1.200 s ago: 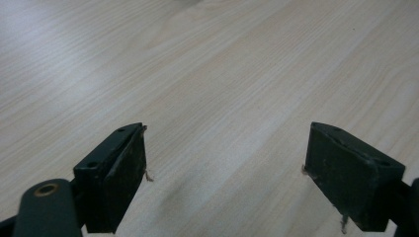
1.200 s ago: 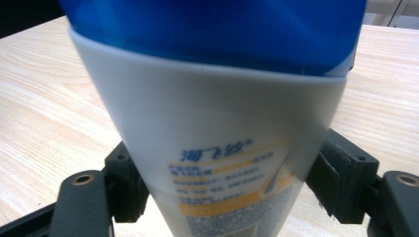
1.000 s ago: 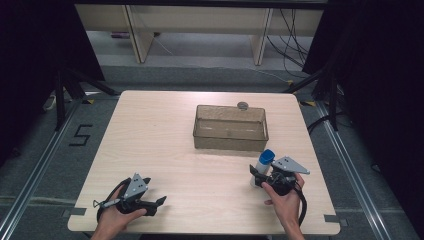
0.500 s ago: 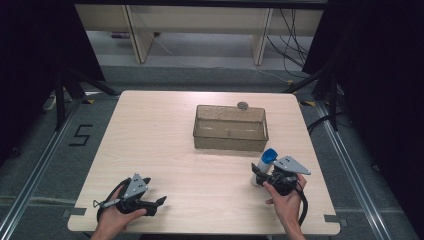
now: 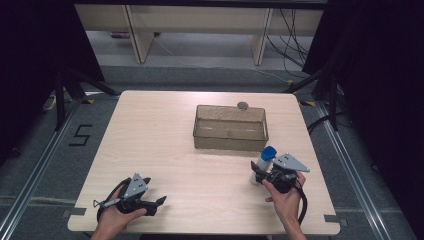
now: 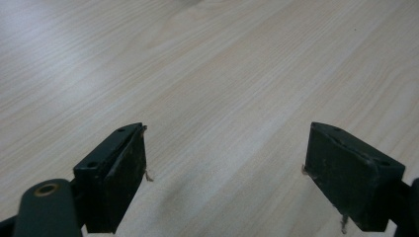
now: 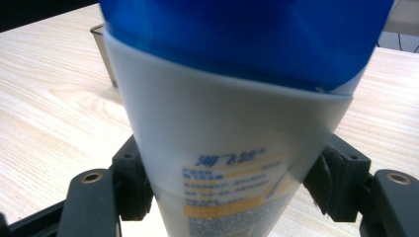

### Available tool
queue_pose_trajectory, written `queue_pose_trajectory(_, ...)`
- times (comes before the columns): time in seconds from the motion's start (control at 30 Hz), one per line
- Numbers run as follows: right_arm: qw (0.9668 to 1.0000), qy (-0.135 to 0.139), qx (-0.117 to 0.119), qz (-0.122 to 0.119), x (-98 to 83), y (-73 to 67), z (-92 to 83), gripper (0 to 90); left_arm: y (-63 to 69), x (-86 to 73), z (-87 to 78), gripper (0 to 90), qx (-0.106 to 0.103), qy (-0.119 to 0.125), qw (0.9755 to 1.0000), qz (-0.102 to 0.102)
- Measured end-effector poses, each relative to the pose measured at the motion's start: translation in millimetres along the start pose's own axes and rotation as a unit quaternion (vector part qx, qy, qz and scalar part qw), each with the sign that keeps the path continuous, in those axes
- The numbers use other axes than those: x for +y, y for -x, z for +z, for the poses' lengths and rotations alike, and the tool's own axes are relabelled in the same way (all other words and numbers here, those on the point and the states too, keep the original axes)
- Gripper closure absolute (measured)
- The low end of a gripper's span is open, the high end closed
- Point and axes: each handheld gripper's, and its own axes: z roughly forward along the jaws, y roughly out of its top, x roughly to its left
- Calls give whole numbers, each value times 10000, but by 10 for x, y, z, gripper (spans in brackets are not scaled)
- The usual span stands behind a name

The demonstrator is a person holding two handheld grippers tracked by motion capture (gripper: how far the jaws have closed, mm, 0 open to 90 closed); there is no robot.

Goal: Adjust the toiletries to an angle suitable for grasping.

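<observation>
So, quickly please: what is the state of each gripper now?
Left gripper: open, nothing between its jaws, low over the table.
Right gripper: shut on the white bottle with the blue cap.

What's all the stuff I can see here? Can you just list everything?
Table: one, light wood, centre.
Bin: one, clear brownish, rectangular, far middle of table.
Small round thing: one, grey, just behind the bin; too small to identify.
Bottle: one, white with blue cap, between the right gripper's jaws.
Left gripper: one, black, open, near left edge, nothing between its jaws.
Right gripper: one, black, shut on the bottle.
Hands: two, at the near edge.
</observation>
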Motion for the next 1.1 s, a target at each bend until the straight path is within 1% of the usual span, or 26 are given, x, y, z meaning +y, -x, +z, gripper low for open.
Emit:
queue_pose_trajectory(0.03, 10000, -57, -1, 22, 7, 4, -7, 317, -5, 2, 1, 158, -22, -9, 10000, 4)
queue_pose_trajectory(0.07, 9996, -48, 71, 255, 10, -24, -7, 317, -3, 3, 2, 158, -14, 4, 10000, -6)
queue_pose_trajectory(0.1, 10000, -7, 4, 88, 17, 2, -1, 317, -2, 3, 2, 158, -8, 15, 10000, -10)
queue_pose_trajectory(0.13, 10000, -24, 25, 38, 31, 18, -20, 317, -2, 4, 2, 158, -12, 14, 10000, -18)
queue_pose_trajectory(0.17, 10000, 66, -25, -41, 32, 30, -9, 318, -3, 5, 2, 158, -16, 13, 10000, -20)
queue_pose_trajectory(0.23, 10000, -16, 18, 51, 49, 23, -32, 318, 5, 9, 0, 158, 14, 11, 10000, -32)
queue_pose_trajectory(0.27, 10000, -27, -17, -31, 56, 32, -31, 318, 7, 11, 2, 158, 10, 11, 10000, -32)
queue_pose_trajectory(0.3, 9999, 37, -9, -168, 62, 53, -31, 318, 20, 8, 22, 158, -45, 142, 9998, -125)
queue_pose_trajectory(0.33, 10000, 5, -16, -48, 63, 38, -39, 318, 19, 14, 13, 158, -24, 73, 9999, -100)
queue_pose_trajectory(0.37, 10000, -5, 39, 4, 69, 35, -43, 318, 21, 15, 19, 158, -47, 102, 9999, -120)
queue_pose_trajectory(0.43, 10000, -33, 60, 0, 82, 35, -53, 318, 16, 17, 26, 158, -78, 96, 9998, -122)
queue_pose_trajectory(0.5, 9999, 20, 47, -96, 98, 41, -63, 318, 18, 16, 29, 158, -62, 102, 9998, -129)
queue_pose_trajectory(0.53, 9999, -46, 121, 19, 105, 24, -62, 318, 22, 16, 32, 158, -66, 117, 9998, -163)
queue_pose_trajectory(0.57, 9998, -85, 111, 155, 111, 1, -73, 318, 19, 16, 29, 158, -64, 100, 9998, -136)
queue_pose_trajectory(0.63, 9999, -39, 105, -73, 138, 40, -74, 318, 20, 16, 27, 158, -74, 102, 9998, -137)
queue_pose_trajectory(0.67, 9999, -29, 89, -107, 145, 47, -69, 318, 11, 18, 17, 158, -55, 37, 10000, -51)
queue_pose_trajectory(0.73, 9999, -72, 111, -86, 162, 59, -72, 318, 13, 21, 14, 158, -46, 23, 10000, -37)
queue_pose_trajectory(0.77, 9998, -99, 141, 119, 163, 31, -73, 319, 12, 22, 18, 158, -72, 29, 10000, -38)
queue_pose_trajectory(0.8, 9999, -88, 147, -18, 172, 55, -70, 319, 7, 20, 28, 158, 14, 31, 10000, 2)
queue_pose_trajectory(0.83, 9998, -46, 100, -149, 179, 76, -68, 319, 8, 21, 25, 158, 4, 26, 10000, 5)
queue_pose_trajectory(0.93, 9998, -14, 110, -150, 200, 90, -71, 319, 6, 22, 15, 158, -40, -5, 10000, 26)
queue_pose_trajectory(0.97, 9999, -49, 115, -101, 209, 89, -76, 319, 1, 19, 26, 158, -5, 37, 10000, 38)
queue_pose_trajectory(1.0, 9998, -57, 109, -124, 218, 96, -82, 319, 5, 22, 13, 158, -73, 25, 10000, 19)
queue_pose_trajectory(1.03, 9999, -27, 118, -58, 221, 89, -76, 319, 8, 21, 13, 158, -73, 25, 10000, 5)
queue_pose_trajectory(1.07, 9999, -28, 112, -128, 230, 101, -74, 319, 3, 21, 14, 158, -37, 1, 10000, 40)
queue_pose_trajectory(1.1, 9999, -81, 114, -73, 241, 97, -85, 319, 4, 23, 12, 158, -46, 3, 10000, 42)
